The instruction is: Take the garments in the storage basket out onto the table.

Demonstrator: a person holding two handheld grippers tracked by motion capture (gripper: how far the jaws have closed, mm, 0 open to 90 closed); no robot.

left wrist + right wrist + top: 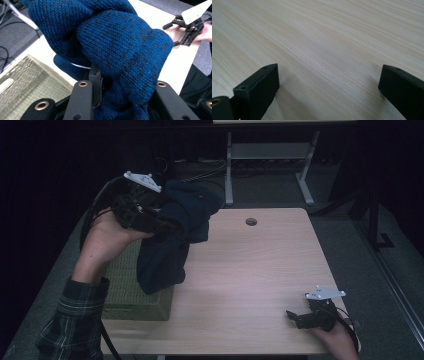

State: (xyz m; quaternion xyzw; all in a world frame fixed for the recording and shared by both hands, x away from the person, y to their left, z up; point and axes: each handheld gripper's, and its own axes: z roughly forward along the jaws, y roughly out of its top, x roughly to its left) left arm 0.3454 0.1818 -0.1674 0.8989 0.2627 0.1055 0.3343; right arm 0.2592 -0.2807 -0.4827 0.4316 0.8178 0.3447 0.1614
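Observation:
A dark blue knitted garment (172, 232) hangs in the air over the left part of the wooden table (250, 270), bunched at the top and draping down. My left gripper (165, 222) is shut on that bunched knit. Up close, the blue knit (117, 47) fills the space between the two black jaws. My right gripper (296, 316) rests near the table's front right corner, and it also appears far off (186, 27) beyond the cloth. Its jaws stand wide apart over bare wood (329, 45), my right gripper (328, 75) holding nothing.
An olive woven box or basket (132, 290) sits at the table's left front, under the hanging cloth. A round cable hole (251, 221) lies near the far edge. A white desk frame (270, 165) stands on the floor behind the table.

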